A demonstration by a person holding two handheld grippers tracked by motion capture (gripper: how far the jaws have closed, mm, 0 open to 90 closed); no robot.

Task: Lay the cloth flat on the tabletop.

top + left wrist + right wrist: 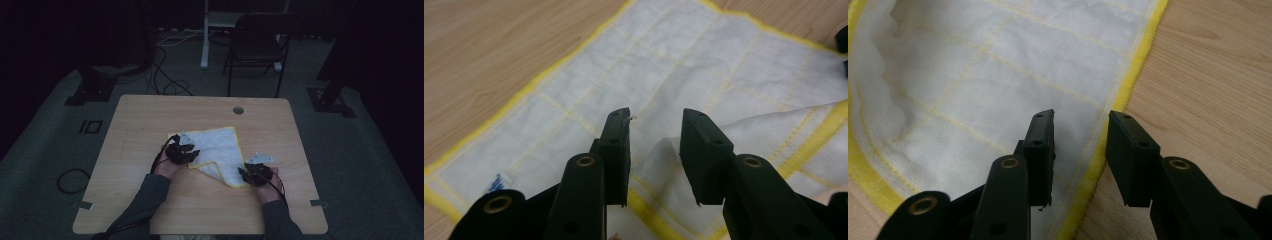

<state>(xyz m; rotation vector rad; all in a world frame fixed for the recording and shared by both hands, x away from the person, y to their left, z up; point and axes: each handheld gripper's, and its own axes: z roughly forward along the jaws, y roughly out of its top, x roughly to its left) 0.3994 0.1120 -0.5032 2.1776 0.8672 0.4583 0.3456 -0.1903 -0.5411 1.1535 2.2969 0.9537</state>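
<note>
A white cloth (pixel 217 145) with a yellow hem and thin yellow grid lines lies partly folded on the wooden table (pixel 145 120). My left gripper (pixel 192 154) is at the cloth's left side. In the left gripper view its jaws (pixel 655 135) stand open just above a raised fold of the cloth (pixel 664 65), with nothing pressed between them. My right gripper (pixel 241 172) is at the cloth's near right corner. In the right gripper view its jaws (pixel 1080 137) are open and straddle the yellow hem of the cloth (pixel 1023 60) without pinching it.
A round cable hole (pixel 238 110) sits near the table's far edge. Behind the table stand a black folding chair (pixel 257 45) and a white stand leg (pixel 205 35). Cables (pixel 165 80) trail on the dark floor.
</note>
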